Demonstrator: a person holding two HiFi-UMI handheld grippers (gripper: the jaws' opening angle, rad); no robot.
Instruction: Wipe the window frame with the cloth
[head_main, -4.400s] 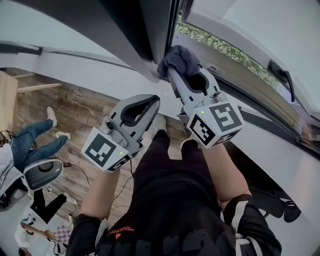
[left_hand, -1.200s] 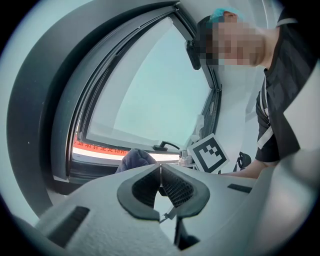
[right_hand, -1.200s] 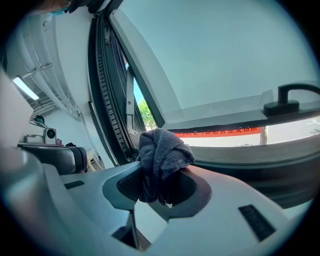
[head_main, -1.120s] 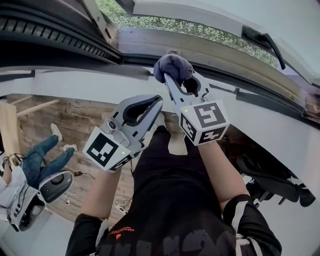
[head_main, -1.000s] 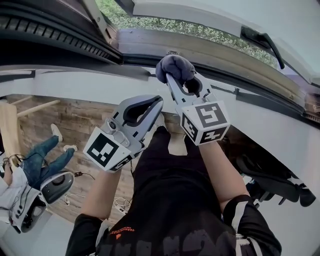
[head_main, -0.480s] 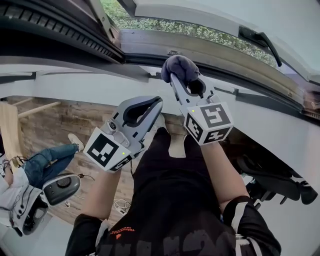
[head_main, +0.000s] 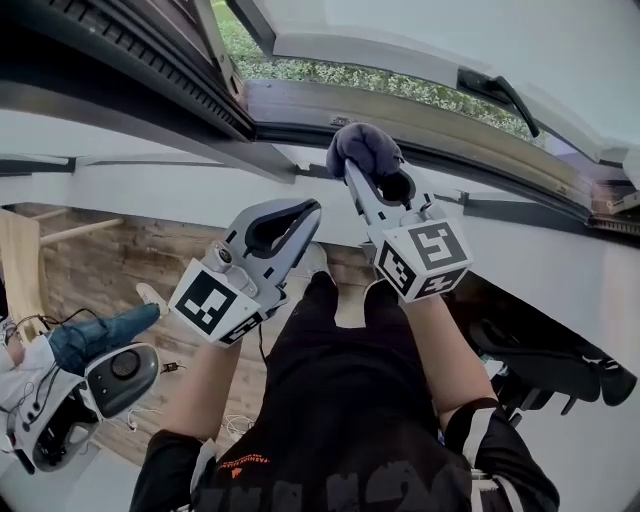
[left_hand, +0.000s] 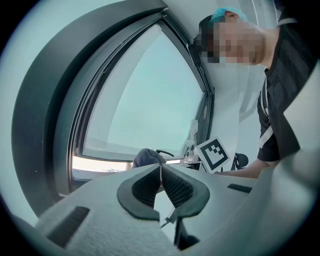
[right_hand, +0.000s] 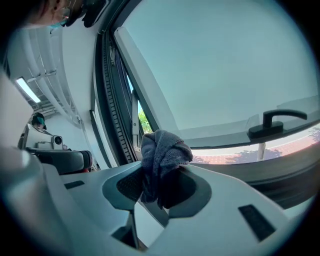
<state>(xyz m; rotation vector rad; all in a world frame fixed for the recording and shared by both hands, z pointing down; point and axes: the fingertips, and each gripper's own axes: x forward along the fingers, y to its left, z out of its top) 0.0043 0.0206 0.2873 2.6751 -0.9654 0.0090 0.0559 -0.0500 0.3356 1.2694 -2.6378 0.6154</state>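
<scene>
Right gripper (right_hand: 159, 186): jaws clamped on the cloth (right_hand: 164, 152), a bunched dark grey-blue wad poking out past the tips.
Cloth spot: the head view puts it right at the window frame (head_main: 300, 128), over the dark strip below the open gap with the greenery. Can't tell if it's actually touching.
Left gripper (left_hand: 161, 173): jaws closed together with nothing between them. It's held lower and to the left of the right one, off the frame.
Head view only: the wood floor (head_main: 130, 250), both of the person's arms, and someone's jeans (head_main: 95, 335) down at the left.
Right gripper view bonus: the black window handle (right_hand: 274, 122) shows big and clear, off to the cloth's right.
Left gripper view bonus: the right gripper's marker cube (left_hand: 214, 154) seen side-on, with the cloth peeking just above the left jaws.
</scene>
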